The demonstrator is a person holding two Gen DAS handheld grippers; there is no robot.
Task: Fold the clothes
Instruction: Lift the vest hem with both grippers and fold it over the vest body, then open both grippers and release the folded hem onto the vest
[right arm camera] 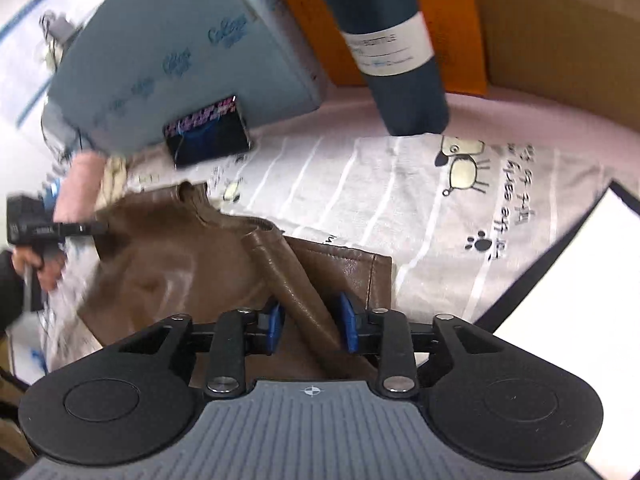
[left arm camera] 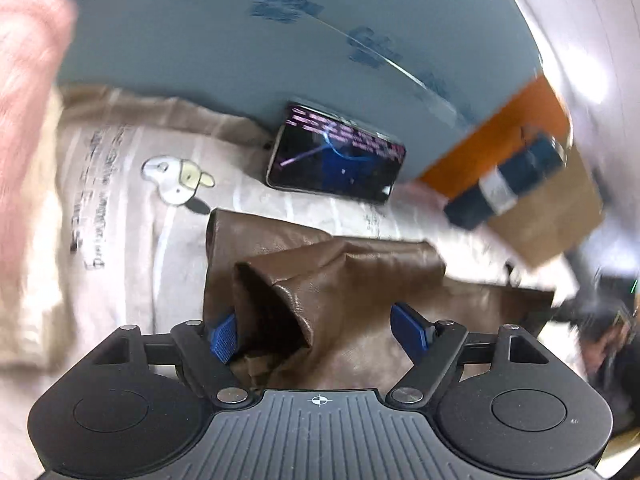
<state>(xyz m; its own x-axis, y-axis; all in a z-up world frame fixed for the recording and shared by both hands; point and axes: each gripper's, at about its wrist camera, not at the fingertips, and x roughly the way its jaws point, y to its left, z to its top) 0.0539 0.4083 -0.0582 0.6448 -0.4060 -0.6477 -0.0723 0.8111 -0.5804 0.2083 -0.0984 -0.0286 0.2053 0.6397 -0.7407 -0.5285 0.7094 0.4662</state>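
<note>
A brown leather-like garment (left arm camera: 344, 276) lies bunched on a pale printed sheet (left arm camera: 120, 216). My left gripper (left arm camera: 320, 332) is open, its blue pads wide apart around a raised fold of the garment. In the right wrist view the same garment (right arm camera: 180, 256) spreads to the left. My right gripper (right arm camera: 310, 322) has its blue pads close on both sides of a thick rolled edge of the garment (right arm camera: 288, 276) and holds it. The left gripper (right arm camera: 92, 228) shows at the far left, at the garment's other end.
A phone (left arm camera: 336, 156) with a lit screen leans on a blue-grey foam board (left arm camera: 240, 48). A dark blue bottle (right arm camera: 392, 40) stands by an orange box (right arm camera: 304, 20) and a cardboard box (right arm camera: 560, 32). A pink cloth (left arm camera: 28, 80) is at left. A white board (right arm camera: 580, 280) lies at right.
</note>
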